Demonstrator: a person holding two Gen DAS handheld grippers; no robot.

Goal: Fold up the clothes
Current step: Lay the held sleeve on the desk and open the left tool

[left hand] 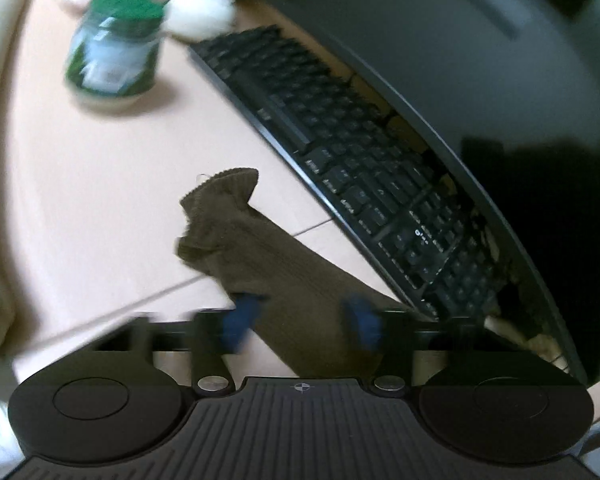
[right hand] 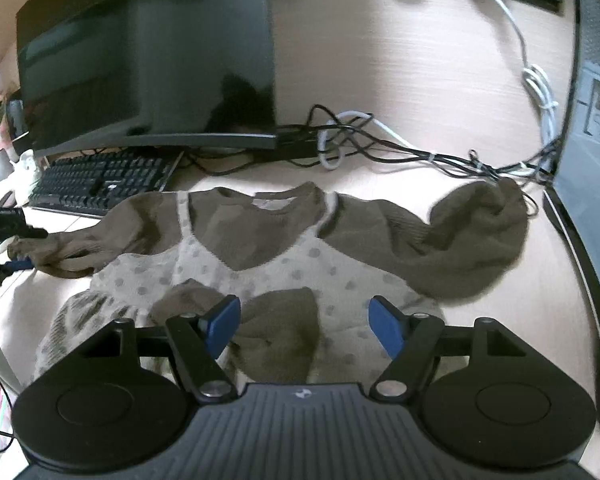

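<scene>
A brown-sleeved top (right hand: 260,248) with a dotted cream front lies spread on a desk (right hand: 420,60), in front of a monitor (right hand: 148,60) and keyboard (right hand: 100,184). The left gripper (left hand: 300,320) straddles one sleeve (left hand: 260,248), fingers apart; the right gripper (right hand: 304,328) hangs over the hem, fingers likewise apart.

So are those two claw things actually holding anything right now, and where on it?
Neither holds anything. The left gripper is open around the garment's brown sleeve; the right gripper is open over the polka-dot front.

Brown sleeves (right hand: 460,240), cream dotted bodice (right hand: 260,272)
</scene>
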